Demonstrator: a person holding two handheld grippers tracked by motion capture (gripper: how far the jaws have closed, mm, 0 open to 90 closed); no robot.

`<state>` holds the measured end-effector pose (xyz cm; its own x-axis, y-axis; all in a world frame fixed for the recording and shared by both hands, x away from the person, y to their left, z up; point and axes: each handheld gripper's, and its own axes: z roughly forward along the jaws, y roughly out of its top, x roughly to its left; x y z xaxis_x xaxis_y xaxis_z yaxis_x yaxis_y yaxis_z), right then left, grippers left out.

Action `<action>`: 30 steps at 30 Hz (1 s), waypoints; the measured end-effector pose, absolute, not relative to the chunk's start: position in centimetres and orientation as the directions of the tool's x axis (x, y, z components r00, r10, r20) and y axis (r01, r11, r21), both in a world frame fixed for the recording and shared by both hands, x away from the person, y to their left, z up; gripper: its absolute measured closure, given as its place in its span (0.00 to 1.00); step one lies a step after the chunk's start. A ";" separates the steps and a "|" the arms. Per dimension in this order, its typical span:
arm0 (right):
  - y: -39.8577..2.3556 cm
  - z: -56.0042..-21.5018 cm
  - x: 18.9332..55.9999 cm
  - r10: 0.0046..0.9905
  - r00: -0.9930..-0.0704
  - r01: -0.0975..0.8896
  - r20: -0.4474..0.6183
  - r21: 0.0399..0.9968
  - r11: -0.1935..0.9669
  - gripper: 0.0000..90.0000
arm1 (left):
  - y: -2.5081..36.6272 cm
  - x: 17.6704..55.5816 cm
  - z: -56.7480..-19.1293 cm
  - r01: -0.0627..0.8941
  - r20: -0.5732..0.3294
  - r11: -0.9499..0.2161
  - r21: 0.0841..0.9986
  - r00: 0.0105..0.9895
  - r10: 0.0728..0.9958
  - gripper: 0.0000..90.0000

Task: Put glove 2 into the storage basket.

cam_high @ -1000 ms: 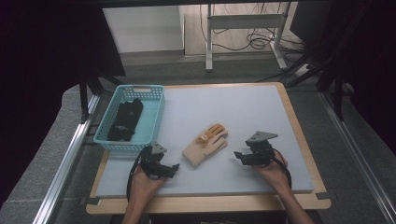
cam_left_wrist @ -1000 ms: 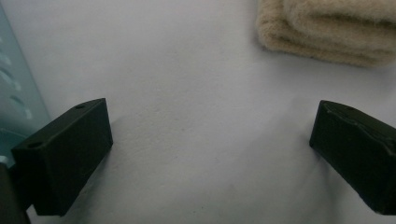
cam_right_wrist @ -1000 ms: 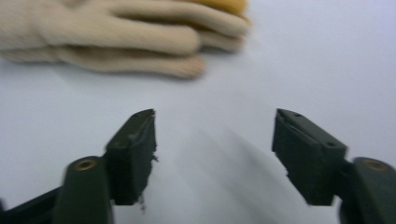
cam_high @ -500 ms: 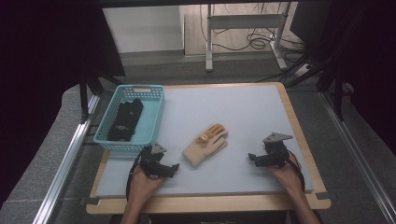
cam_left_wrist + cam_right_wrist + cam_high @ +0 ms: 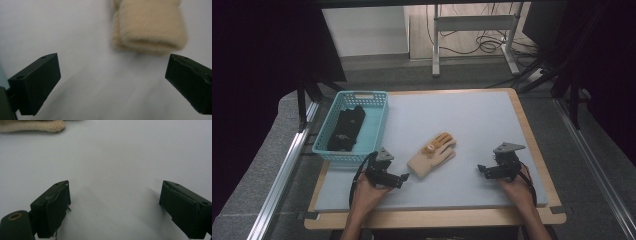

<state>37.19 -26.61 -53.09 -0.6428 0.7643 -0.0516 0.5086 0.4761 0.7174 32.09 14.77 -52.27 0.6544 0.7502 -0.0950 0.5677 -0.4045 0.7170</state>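
A tan glove is laid on the surface, between both claws. The left claw is held wide open just beside its cuff, nothing gripped. The right claw, well apart from it, has just been opened wide and is empty.

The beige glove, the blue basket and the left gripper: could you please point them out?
beige glove (image 5: 430, 156), high view, palm.
blue basket (image 5: 379, 125), high view, right wall.
left gripper (image 5: 403, 177), high view, between its fingertips.
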 end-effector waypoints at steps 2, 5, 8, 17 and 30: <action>-26.6 -53.1 37.2 0.764 -0.643 0.508 -0.052 0.718 0.476 0.11 | 13.8 32.7 -51.8 0.564 -0.104 -0.415 0.714 0.672 0.734 0.00; -26.6 -53.1 37.2 0.764 -0.643 0.507 -0.053 0.718 0.477 0.11 | 12.1 34.0 -51.3 0.559 -0.101 -0.446 0.700 0.695 0.712 0.00; -26.6 -53.1 37.2 0.763 -0.644 0.507 -0.053 0.718 0.477 0.11 | 10.4 35.4 -50.7 0.553 -0.097 -0.464 0.692 0.709 0.698 0.00; -26.6 -53.1 37.2 0.762 -0.645 0.505 -0.056 0.718 0.479 0.11 | 5.4 38.7 -50.7 0.539 -0.057 -0.565 0.625 0.753 0.656 0.00; -26.6 -53.1 37.2 0.764 -0.644 0.506 -0.054 0.718 0.477 0.11 | 3.5 40.1 -52.7 0.571 -0.036 -0.613 0.546 0.747 0.664 0.04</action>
<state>37.16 -26.60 -53.11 -0.6435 0.7635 -0.0539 0.5062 0.4774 0.7183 40.06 3.54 -52.71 0.7469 0.6640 -0.0357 0.5709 -0.6128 0.5464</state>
